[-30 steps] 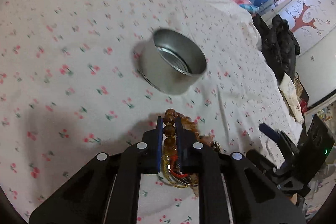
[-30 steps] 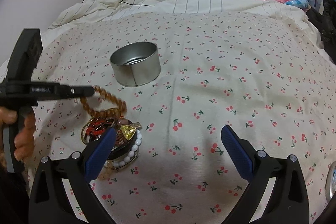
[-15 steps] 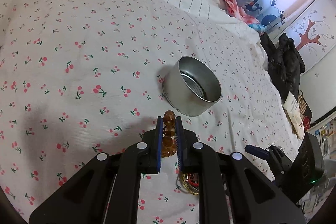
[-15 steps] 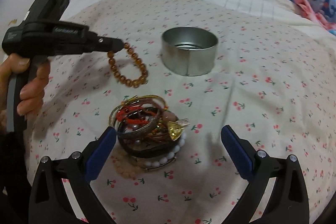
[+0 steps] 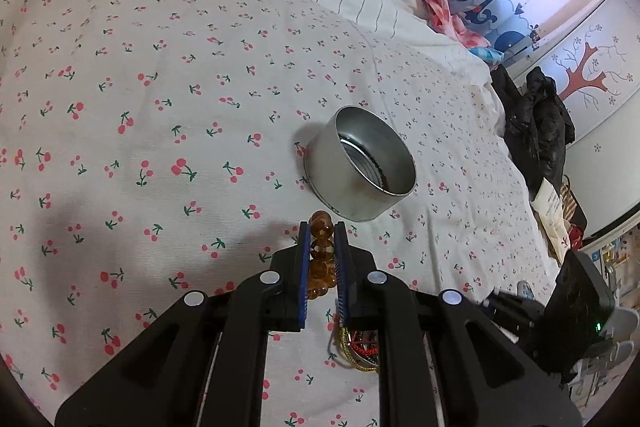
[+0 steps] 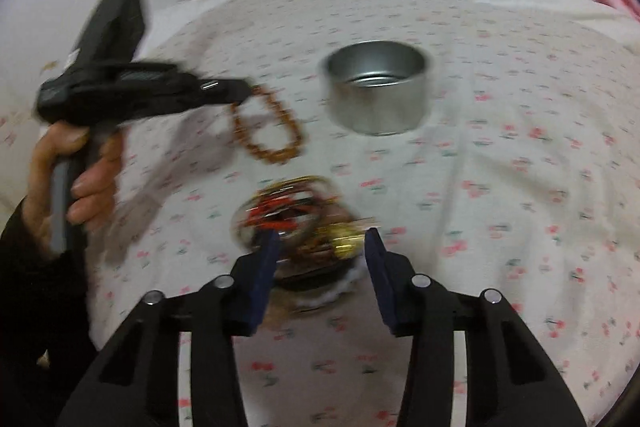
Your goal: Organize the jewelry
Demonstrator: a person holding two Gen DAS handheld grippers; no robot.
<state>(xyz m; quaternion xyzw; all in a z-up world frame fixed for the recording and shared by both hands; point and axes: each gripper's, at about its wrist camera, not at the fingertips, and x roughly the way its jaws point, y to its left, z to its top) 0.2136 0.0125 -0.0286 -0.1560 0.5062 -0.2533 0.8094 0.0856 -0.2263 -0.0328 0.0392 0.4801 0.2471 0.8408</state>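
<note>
The left gripper (image 5: 321, 247) was clamped on an amber bead bracelet (image 6: 267, 125) hanging in the air just short of the open round metal tin (image 5: 360, 171), apparently in mid-carry; the next move would call for bringing the loop over the rim and letting go. The right gripper (image 6: 320, 247), its fingers spread wide, hovered over the blurred heap of remaining jewelry (image 6: 298, 223) on the cherry-print bedsheet (image 5: 140, 99), with open sheet all round the tin.
</note>
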